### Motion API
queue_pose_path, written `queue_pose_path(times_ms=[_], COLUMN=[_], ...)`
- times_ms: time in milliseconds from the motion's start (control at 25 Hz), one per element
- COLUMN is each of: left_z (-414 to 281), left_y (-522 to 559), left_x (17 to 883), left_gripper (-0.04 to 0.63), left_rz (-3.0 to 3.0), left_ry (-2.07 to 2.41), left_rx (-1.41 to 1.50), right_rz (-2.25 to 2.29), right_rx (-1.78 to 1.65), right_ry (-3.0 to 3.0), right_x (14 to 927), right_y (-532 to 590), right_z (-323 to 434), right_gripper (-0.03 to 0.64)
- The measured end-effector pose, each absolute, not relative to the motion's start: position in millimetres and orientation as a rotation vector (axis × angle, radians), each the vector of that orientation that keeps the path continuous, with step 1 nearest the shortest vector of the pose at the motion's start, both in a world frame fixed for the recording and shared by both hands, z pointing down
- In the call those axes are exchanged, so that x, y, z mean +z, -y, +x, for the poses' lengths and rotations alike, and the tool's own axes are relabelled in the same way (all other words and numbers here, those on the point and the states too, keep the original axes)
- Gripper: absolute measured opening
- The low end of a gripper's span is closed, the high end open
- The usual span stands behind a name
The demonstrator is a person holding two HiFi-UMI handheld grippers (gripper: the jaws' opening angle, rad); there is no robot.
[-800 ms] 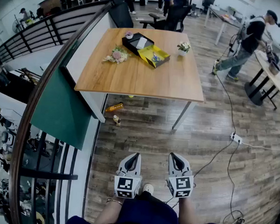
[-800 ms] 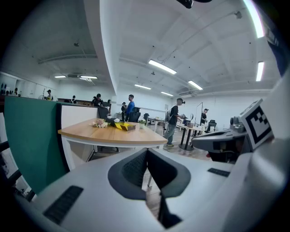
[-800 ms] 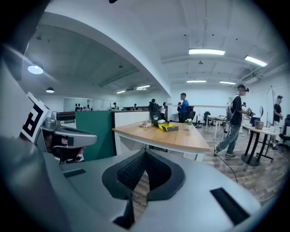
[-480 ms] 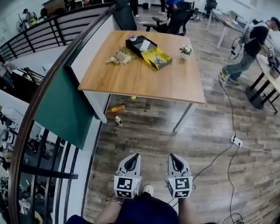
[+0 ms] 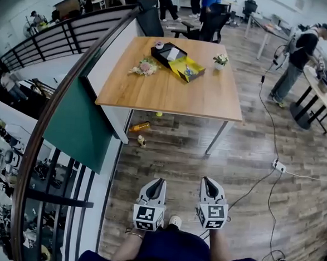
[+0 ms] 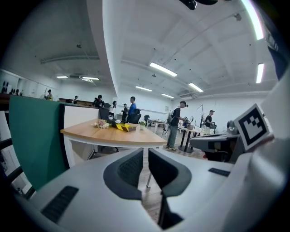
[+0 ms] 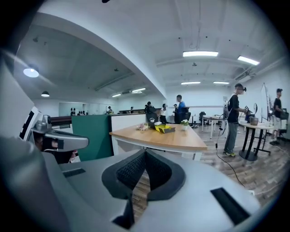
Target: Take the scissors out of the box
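A yellow box (image 5: 187,68) lies open on the far part of a wooden table (image 5: 171,94), with the scissors (image 5: 185,69) showing as a small dark shape inside it; detail is too small to tell. A black box (image 5: 165,52) stands right behind it. Both grippers are held low and close to my body, far short of the table, over the wood floor. My left gripper (image 5: 156,185) is shut with nothing in it, and my right gripper (image 5: 209,184) is shut and empty too. The yellow box (image 6: 123,128) is tiny in the left gripper view, and also distant in the right gripper view (image 7: 164,128).
On the table lie a flower bunch (image 5: 145,68), a small potted plant (image 5: 220,60) and a little round thing (image 5: 159,45). A green panel and railing (image 5: 75,121) run along my left. A bottle (image 5: 140,126) lies under the table. Cables (image 5: 264,162) cross the floor; a person (image 5: 296,64) stands at right.
The table and the boxes have slid a little lower and nearer in the head view as I move towards them. The person at right has shifted. Both grippers stay shut.
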State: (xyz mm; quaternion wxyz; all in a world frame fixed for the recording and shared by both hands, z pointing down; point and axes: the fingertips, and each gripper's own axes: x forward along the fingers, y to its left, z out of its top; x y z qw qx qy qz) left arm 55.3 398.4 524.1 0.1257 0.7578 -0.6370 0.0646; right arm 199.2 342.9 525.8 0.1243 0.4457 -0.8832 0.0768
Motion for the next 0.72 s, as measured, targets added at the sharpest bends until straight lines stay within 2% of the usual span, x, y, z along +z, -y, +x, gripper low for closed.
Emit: queue_pose_path(times_ms=[40,80,120,160,240,360,720], left_z=[58.2,60.9,63.1,65.0,69.4,73.2,72.4], left_y=[-397.7,-396.8,-396.2,-396.1,-397.8,-400.5,-397.3], left_x=[523.9,524.2,525.1,526.8,531.8,539.3,534.1], left_gripper=[0.041,0.113,0.187,0.240,0.318,0.339,0.342], left_rz=[2.214,2.220,2.224,2.224,2.221,2.210,2.189], left_ry=[1.831,1.805,1.785,1.771,1.753,1.742,1.811], left_rx=[0.174,0.161,0.155,0.153,0.157,0.148,0.060], right_rz=[1.303,1.288,1.259,1.228,1.171,1.123,1.159], right_rx=[0.236,0.250,0.267,0.281,0.293,0.276,0.209], right_ry=[2.583,2.595,2.610,2.625,2.652,2.653,2.649], right_x=[524.9,525.1,526.4,528.1,532.4,540.1,533.9], right_y=[-342.0,-341.8,-342.5,-344.1,-348.7,-353.1,-343.4], right_z=[200.3,199.7,197.9,196.2,194.8,195.1,206.2], right_gripper=[0.015,0.058,0.159,0.224,0.290,0.345,0.345])
